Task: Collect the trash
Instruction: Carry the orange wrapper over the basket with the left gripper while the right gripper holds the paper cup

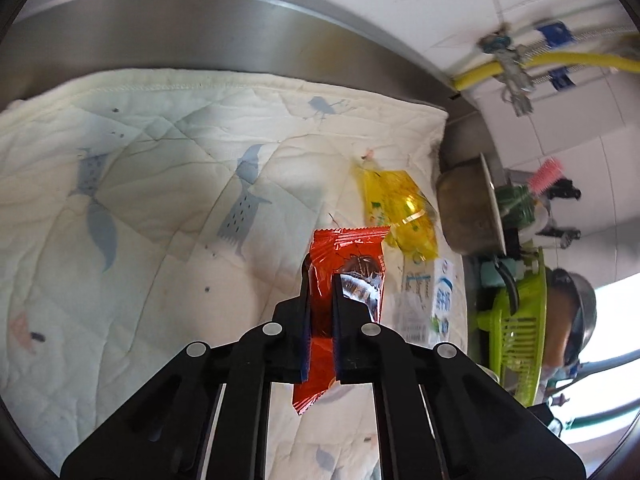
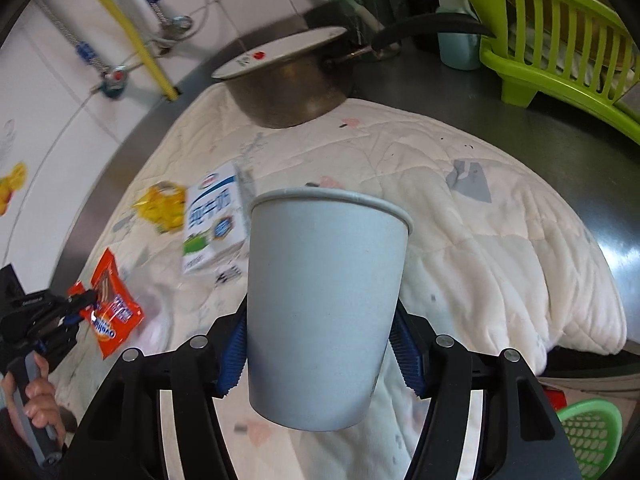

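My left gripper [image 1: 322, 280] is shut on a red-orange snack wrapper [image 1: 348, 252] and holds it above the white quilted cloth [image 1: 140, 200]; the wrapper also shows in the right wrist view [image 2: 114, 304] at the far left. My right gripper [image 2: 320, 332] is shut on a grey paper cup [image 2: 324, 312], held upright above the cloth [image 2: 500, 240]. A yellow wrapper [image 1: 400, 208] and a white milk carton [image 1: 432, 300] lie on the cloth at its right side; both show in the right wrist view, the wrapper [image 2: 162, 206] beside the carton [image 2: 212, 216].
A metal pot [image 2: 288, 84] with a lid stands at the cloth's far edge. A green dish rack [image 2: 552, 48] stands at the right on the steel counter [image 2: 560, 140]. A green basket [image 2: 592, 436] sits low right. A yellow hose [image 1: 540, 64] runs along the tiled wall.
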A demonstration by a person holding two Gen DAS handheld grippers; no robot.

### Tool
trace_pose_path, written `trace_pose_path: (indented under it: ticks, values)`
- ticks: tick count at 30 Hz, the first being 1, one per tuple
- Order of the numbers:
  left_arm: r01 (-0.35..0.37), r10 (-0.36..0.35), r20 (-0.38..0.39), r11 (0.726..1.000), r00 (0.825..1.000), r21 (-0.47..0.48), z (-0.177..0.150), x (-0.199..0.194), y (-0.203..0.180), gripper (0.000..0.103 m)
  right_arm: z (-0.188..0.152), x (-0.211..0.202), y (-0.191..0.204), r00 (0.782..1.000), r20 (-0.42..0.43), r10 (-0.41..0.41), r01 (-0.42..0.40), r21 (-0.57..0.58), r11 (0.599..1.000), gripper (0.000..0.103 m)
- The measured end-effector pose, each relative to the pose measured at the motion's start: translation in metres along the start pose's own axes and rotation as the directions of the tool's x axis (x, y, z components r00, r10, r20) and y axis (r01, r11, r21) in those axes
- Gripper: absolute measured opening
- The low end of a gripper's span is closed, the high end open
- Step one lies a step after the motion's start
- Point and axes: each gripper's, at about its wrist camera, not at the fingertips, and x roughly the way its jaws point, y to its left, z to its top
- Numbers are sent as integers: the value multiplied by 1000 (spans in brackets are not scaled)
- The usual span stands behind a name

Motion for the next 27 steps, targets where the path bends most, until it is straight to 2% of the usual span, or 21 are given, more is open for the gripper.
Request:
trace_pose_path:
  ticks: [3,12,18,21,27]
  values:
    - [-2,2,-6,1000,1000,23,-11,-12,-1,7,-14,-17,-1,1000,9,15,-15,-20,1000,60]
    - [57,-57,-7,995,998,87,-57,-52,-14,6,-63,-79,-18,997,46,56,-54,-51,997,60]
    - [92,-88,-32,983,996,157,-100,-73,-32,6,-103,-115,-40,998,67,21,-15,-96,995,60]
    - [117,-106,-64,974,992,195,-126,-75,-43,6,-125,-130,-59,998,57,5,1,-91,996,60]
    - [172,-137,-150,950,979,260,-183,-68,-69,6,-164,-155,-99,995,51,-81,85,-84,993,60]
